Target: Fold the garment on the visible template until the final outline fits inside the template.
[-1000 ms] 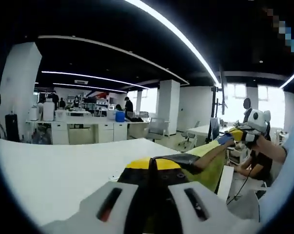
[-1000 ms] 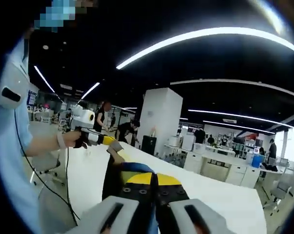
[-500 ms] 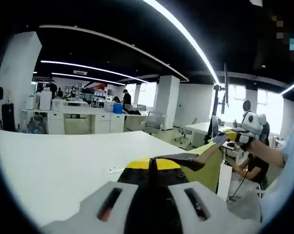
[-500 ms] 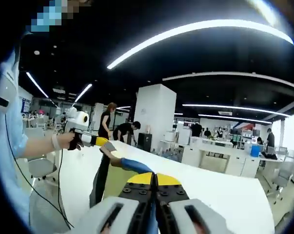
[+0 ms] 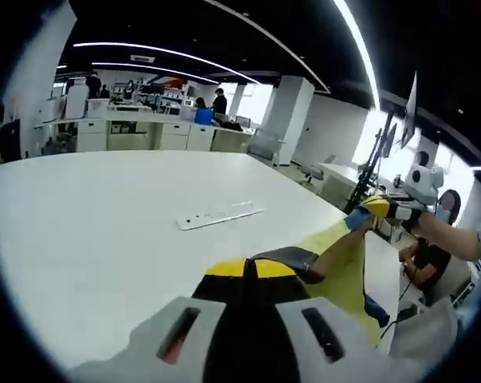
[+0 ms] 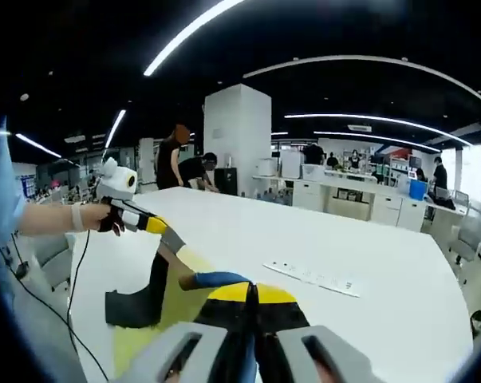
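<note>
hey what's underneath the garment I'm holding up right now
Both claws, left and right, are shut on the garment, stretched above the white table. Bare tabletop shows around it; the part beneath the hanging fabric is covered. A white strip lies farther out.

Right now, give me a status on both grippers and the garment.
Left gripper and right gripper both shut on garment, stretched between them above the table. White strip lies ahead on the table.
</note>
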Demonstrator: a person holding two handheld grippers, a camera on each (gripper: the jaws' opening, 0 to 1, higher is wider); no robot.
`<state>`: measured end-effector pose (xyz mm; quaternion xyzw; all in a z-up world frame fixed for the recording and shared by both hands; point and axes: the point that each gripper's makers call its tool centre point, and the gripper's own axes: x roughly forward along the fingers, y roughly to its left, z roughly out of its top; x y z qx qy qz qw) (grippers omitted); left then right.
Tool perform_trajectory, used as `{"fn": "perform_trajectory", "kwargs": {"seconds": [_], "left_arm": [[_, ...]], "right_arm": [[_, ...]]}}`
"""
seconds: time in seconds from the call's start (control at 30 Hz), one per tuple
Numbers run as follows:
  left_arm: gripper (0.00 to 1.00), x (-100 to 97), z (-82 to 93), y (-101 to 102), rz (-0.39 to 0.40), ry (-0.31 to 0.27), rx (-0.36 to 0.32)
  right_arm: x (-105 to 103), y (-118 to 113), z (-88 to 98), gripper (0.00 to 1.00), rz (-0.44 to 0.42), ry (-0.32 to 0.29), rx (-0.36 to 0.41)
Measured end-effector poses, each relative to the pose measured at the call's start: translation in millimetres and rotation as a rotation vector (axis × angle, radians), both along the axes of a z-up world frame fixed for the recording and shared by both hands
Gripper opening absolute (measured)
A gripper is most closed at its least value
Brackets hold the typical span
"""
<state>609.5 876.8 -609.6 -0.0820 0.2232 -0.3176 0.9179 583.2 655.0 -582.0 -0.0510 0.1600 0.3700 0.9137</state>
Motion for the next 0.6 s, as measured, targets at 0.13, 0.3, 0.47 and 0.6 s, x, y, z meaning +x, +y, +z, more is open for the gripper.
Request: {"fn": "perform_trajectory", "kwargs": {"seconds": [0.13,0.3,0.47,0.6], "left_arm": [[0.0,23.9,-35.4,-3,0.022,0.07,0.014],[0.0,53.0,-90.4,-4,0.048,0.192,0.048],[0.0,69.8,-126.4,-7,0.054,0.279,0.104],[0.0,73.9,-144.3,-8,0.081,0.357,0.09]], "right_arm": [[38,-8,-49.2,0.0,-0.064,0.101,-0.036],[73,-4,-100.1,0.0,-0.095,0.197,-0.072],[90,-7,-150.9,0.0,-0.139,0.36,-0.187],[96,-13,-174.1,0.0,-0.188,0.453,-0.187]]}}
